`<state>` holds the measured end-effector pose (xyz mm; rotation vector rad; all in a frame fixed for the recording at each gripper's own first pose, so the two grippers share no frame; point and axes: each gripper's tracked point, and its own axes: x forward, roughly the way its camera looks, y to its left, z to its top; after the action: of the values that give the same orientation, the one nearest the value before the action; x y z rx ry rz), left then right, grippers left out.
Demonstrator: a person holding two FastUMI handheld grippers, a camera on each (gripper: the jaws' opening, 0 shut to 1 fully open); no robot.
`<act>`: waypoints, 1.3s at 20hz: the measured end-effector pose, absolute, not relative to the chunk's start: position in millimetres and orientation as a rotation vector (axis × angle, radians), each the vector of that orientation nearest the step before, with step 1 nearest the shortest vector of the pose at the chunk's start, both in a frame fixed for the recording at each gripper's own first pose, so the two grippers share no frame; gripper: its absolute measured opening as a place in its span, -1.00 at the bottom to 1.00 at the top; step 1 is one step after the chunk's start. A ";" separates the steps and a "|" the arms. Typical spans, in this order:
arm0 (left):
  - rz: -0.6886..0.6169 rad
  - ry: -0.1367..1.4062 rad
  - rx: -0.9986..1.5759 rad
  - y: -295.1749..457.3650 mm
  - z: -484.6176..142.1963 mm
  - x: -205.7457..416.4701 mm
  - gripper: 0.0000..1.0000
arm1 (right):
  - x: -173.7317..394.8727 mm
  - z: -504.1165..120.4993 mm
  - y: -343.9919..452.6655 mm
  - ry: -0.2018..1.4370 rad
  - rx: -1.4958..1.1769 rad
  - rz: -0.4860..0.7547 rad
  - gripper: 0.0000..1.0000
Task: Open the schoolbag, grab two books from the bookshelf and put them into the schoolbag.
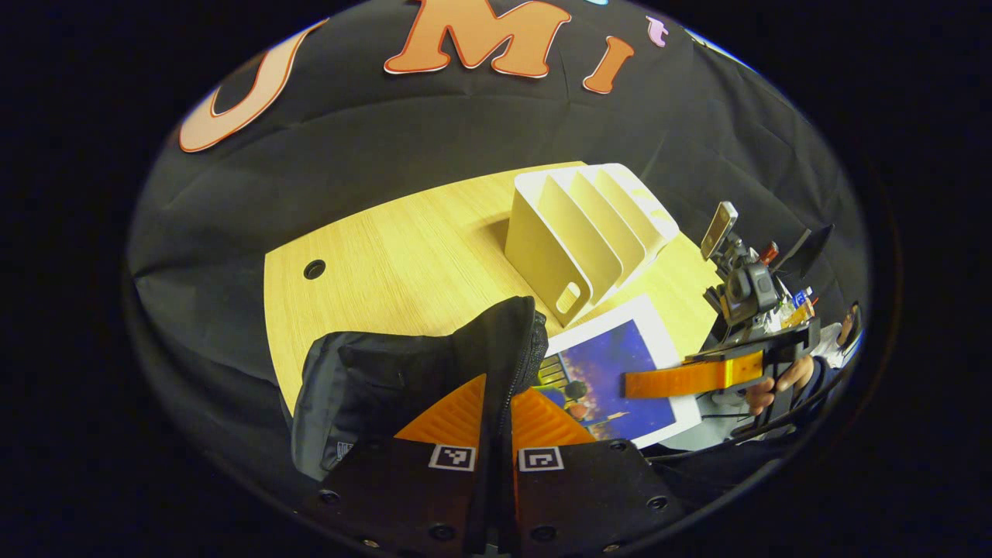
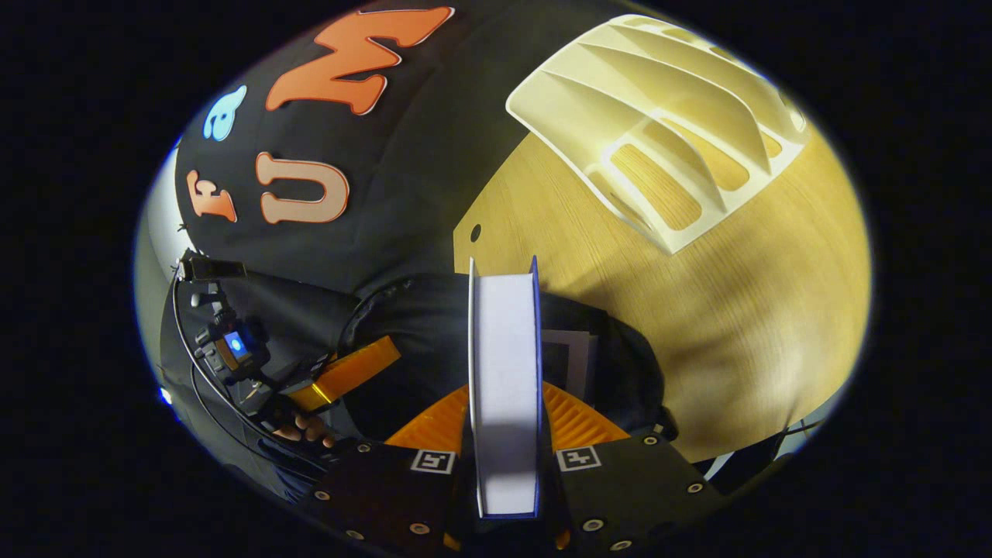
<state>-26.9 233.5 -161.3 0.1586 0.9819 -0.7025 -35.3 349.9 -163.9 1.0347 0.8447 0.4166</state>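
My left gripper (image 1: 497, 391) is shut on the zippered rim of the black schoolbag (image 1: 387, 372), holding it up at the table's near edge. The right gripper (image 1: 647, 381), held by a hand (image 1: 775, 384), is shut on a book with a blue picture cover (image 1: 612, 372), level beside the bag. In the right gripper view the same book (image 2: 504, 349) shows edge-on, white pages toward me, clamped in my right gripper (image 2: 504, 399) over the schoolbag (image 2: 620, 356). A pale book edge (image 2: 570, 360) shows inside the bag's mouth. The left gripper (image 2: 353, 372) grips the bag's far side.
The white slotted bookshelf (image 1: 581, 232) stands on the wooden table (image 1: 387, 256) behind the bag, its slots holding no books (image 2: 659, 116). A cable hole (image 1: 315, 269) sits near the table's far left. The black cloth wall closes in behind the table.
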 end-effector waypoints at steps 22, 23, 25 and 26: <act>-0.725 0.968 0.154 217.0 -162.9 -36.4 -0.88 | 2.3 -213.6 459.4 0.705 1.269 0.474 -0.33; -0.723 0.966 0.162 215.8 -162.7 -35.9 -0.88 | 3.3 -216.1 463.9 0.709 1.266 0.481 -0.32; -0.722 0.969 0.165 218.8 -164.4 -36.8 -0.87 | 0.2 -220.3 473.1 0.745 1.261 0.504 -0.29; -0.716 0.970 0.161 218.2 -163.1 -37.9 -0.87 | -1.1 -222.9 478.7 0.780 1.248 0.502 -0.25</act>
<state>-37.9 218.2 -163.1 0.1613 0.9699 -0.7156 -1.1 478.7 -222.9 1.2481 0.7799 0.5024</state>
